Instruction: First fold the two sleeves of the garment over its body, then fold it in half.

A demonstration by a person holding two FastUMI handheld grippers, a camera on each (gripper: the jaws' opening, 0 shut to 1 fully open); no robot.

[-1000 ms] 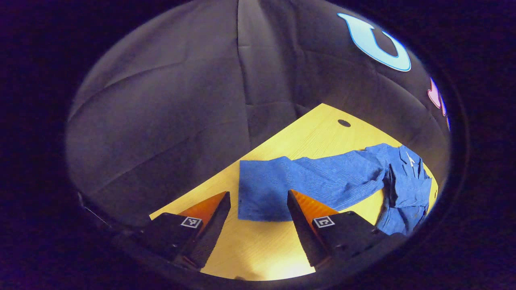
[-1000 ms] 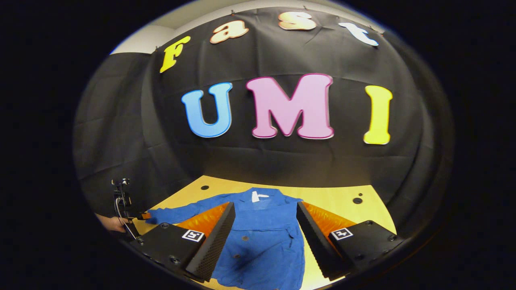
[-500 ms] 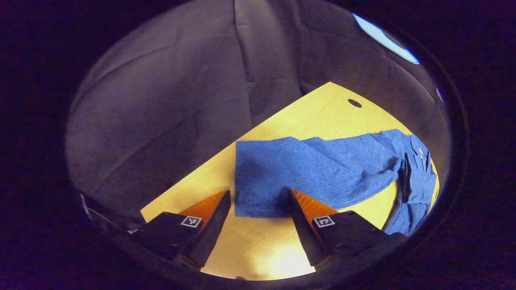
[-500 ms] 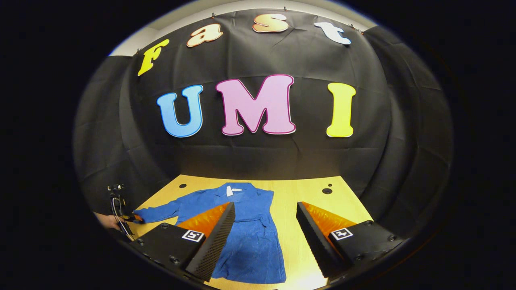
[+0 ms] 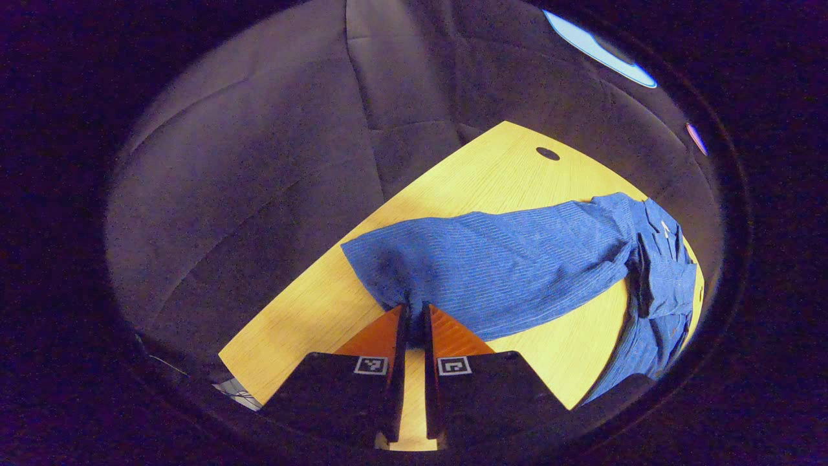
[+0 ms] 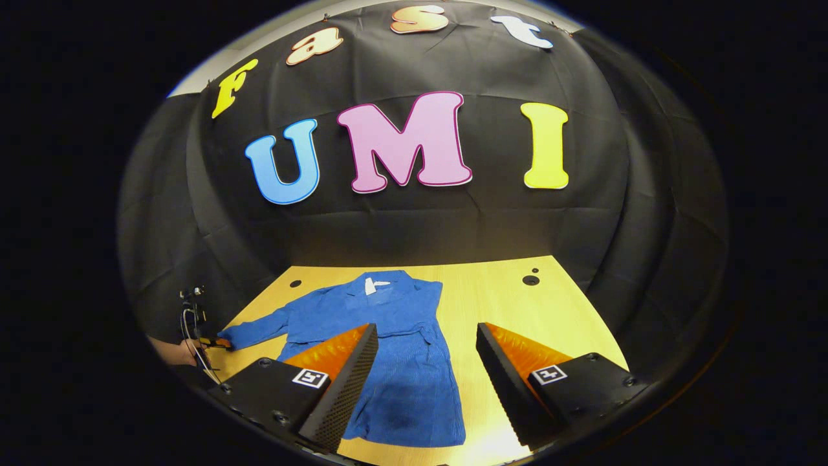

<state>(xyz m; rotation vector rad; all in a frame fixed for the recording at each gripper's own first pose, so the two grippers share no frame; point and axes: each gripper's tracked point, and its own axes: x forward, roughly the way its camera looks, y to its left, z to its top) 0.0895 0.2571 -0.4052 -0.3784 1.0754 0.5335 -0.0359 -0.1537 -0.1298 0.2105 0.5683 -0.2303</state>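
Left hand-held gripper newly pinching sleeve

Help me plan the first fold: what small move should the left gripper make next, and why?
Probably lift the cuff and carry it toward the shirt's body. The left gripper has its fingers pinched on the cuff of the sleeve, which lies stretched out on the table, not yet folded over.

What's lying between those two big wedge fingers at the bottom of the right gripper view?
Between the right gripper's open fingers lie the blue shirt's lower body and bare wooden table.
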